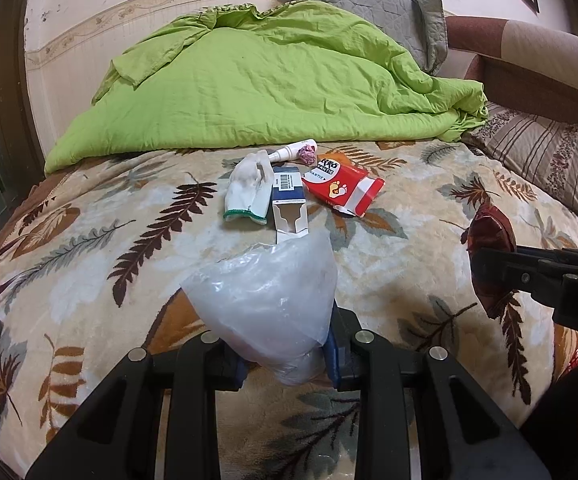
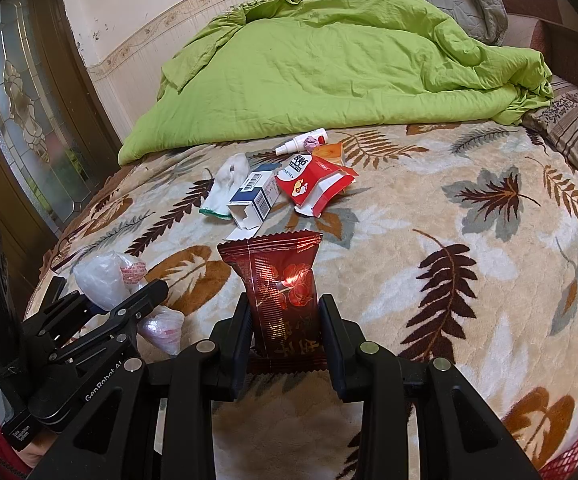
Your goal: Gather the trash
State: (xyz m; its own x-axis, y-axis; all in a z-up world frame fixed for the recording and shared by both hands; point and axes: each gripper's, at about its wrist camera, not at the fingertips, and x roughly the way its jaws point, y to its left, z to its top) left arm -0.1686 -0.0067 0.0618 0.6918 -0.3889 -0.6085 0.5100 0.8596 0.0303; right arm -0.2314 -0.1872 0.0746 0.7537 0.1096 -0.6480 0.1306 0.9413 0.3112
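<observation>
Light: soft, even daylight, bright.
Source: glass door (image 2: 21,92), left.
Glare: hotspot on red wrapper (image 2: 285,280).
Shadows: faint, under grippers.
Edges: fisheye bending, dark vignette corners.
Focus: sharp centre, blurred rims.

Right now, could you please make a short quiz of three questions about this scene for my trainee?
1. True or false: the right claw is closed on a dark red wrapper.
2. What does the left claw hold? A) a white glove B) a clear plastic bag C) a spray bottle
3. Fill in: the open blue-and-white box lies between the white glove and the ____ box.

Key:
1. True; its fingers press the wrapper from both sides.
2. B, the clear plastic bag.
3. Red, the red box, on the leaf-pattern blanket.
</observation>
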